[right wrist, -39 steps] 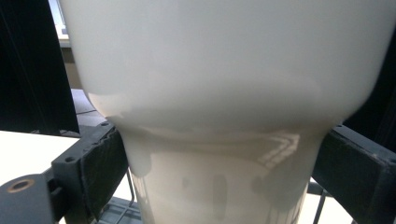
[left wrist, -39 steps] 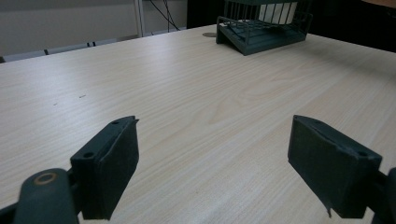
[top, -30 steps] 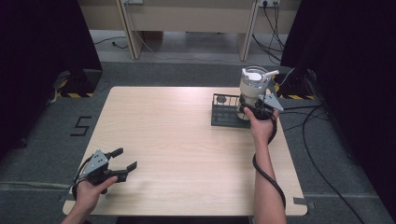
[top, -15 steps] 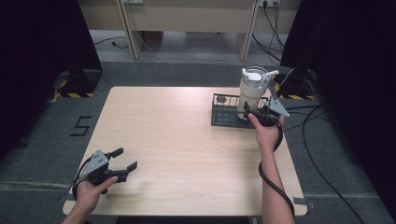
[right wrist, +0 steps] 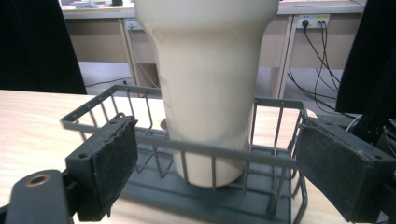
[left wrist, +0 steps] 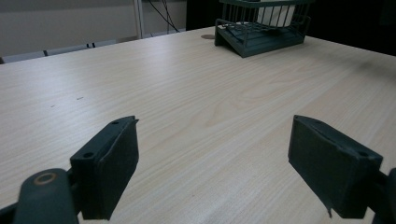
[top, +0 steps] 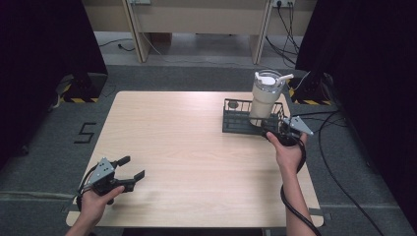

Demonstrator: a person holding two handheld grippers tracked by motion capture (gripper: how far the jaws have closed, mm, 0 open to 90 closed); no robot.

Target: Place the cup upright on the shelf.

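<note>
A light wooden table carries a dark wire rack near its far right corner. A cream tumbler with a lid and straw stands upright inside the rack, at the rack's right end. In the right gripper view the tumbler's base sits on the rack floor behind the near wire wall.

The right gripper, held in the person's right hand, sits just in front of the rack's near side, close to the table's right edge. Its jaws are spread wide, one to either side of the tumbler and outside the rack's near rail, gripping nothing.

The left gripper, held in the left hand, is near the table's near left corner, well apart from the rack. Its jaws are likewise spread, with bare tabletop between them.
</note>
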